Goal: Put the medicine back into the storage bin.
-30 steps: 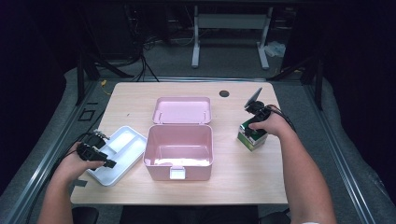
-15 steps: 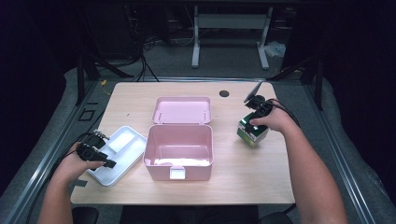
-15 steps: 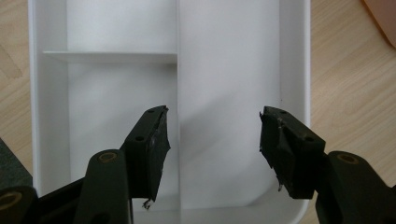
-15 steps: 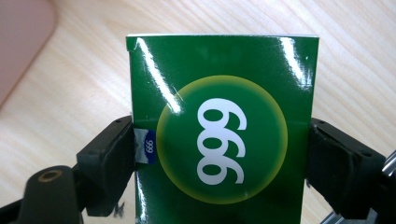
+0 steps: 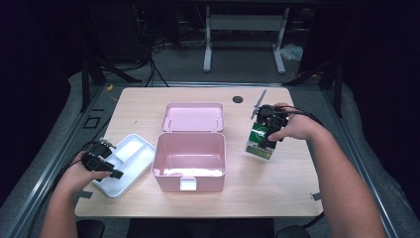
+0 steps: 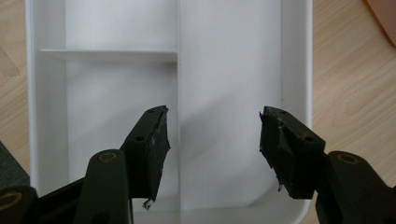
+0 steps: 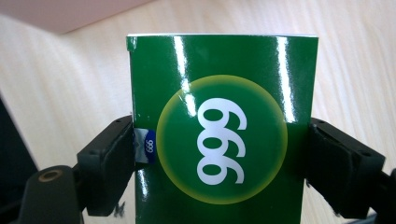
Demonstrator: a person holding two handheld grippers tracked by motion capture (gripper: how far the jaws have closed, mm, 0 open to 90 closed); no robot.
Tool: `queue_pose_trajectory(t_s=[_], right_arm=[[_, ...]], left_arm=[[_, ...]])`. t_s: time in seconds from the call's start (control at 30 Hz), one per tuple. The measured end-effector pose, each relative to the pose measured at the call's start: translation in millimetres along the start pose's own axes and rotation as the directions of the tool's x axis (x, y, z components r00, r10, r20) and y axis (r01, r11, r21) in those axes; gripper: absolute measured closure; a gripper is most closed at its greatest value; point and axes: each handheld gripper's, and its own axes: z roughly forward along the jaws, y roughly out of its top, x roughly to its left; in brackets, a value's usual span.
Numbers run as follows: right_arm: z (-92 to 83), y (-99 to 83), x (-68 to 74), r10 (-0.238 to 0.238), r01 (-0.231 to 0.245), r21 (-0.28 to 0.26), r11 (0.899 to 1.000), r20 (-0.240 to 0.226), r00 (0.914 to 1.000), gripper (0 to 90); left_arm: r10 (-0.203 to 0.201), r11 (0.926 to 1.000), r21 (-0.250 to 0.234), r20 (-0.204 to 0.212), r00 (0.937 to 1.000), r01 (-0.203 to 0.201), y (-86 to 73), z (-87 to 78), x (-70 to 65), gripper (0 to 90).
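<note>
A green box point(image 5: 258, 141) with "999" in a yellow-ringed circle point(image 7: 219, 140) is held just above the table, right of the pink case. My right gripper point(image 5: 267, 130) is shut on it, its jaws pressing the box's two sides point(image 7: 219, 163). The open pink case point(image 5: 190, 157) sits mid-table with its lid point(image 5: 193, 117) laid back, and it looks empty inside. At the left, my left gripper point(image 5: 103, 163) stands open over the white divided tray point(image 5: 130, 153). The tray point(image 6: 233, 70) is empty between its jaws point(image 6: 212, 144).
A dark round hole point(image 5: 237, 99) marks the table near its far edge. Bare wood point(image 5: 277, 183) lies in front of the case at the right. Dark floor, cables and a metal stand point(image 5: 242, 34) lie beyond the table.
My right gripper has lifted the green box off the table and carried it a little left toward the pink case, tilting it. The left gripper has stayed put.
</note>
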Motion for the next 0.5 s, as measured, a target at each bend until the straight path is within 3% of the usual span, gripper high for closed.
queue_pose_trajectory(t_s=[0.03, 0.1, 0.33, 0.5], right_arm=[[-0.6, 2.0, 2.6, -0.034, 0.034, 0.005, 0.999, -0.004, 0.9994, 16.0], [-1.1, 5.1, 6.3, -0.054, 0.054, 0.005, 0.999, -0.012, 0.9985, 16.0], [-11.7, 17.1, 15.5, -0.08, 0.081, 0.013, 0.997, -0.044, 0.9958, 16.1], [-30.9, 31.5, 25.5, -0.104, 0.104, -0.01, 0.995, -0.066, 0.9924, 16.1]], left_arm=[[0.0, 1.0, 0.0, 0.001, 1.0, 0.0, -0.1, 0.1, 0.0, 42.2], [-0.001, 1.0, 0.001, 0.003, 1.0, 0.001, -0.3, 0.4, -0.1, 42.2], [-0.004, 1.0, -0.001, 0.006, 1.0, 0.004, -0.4, 0.5, 0.0, 42.2], [0.0, 1.0, 0.0, 0.007, 1.0, 0.0, -0.3, 0.5, -0.1, 42.2]])
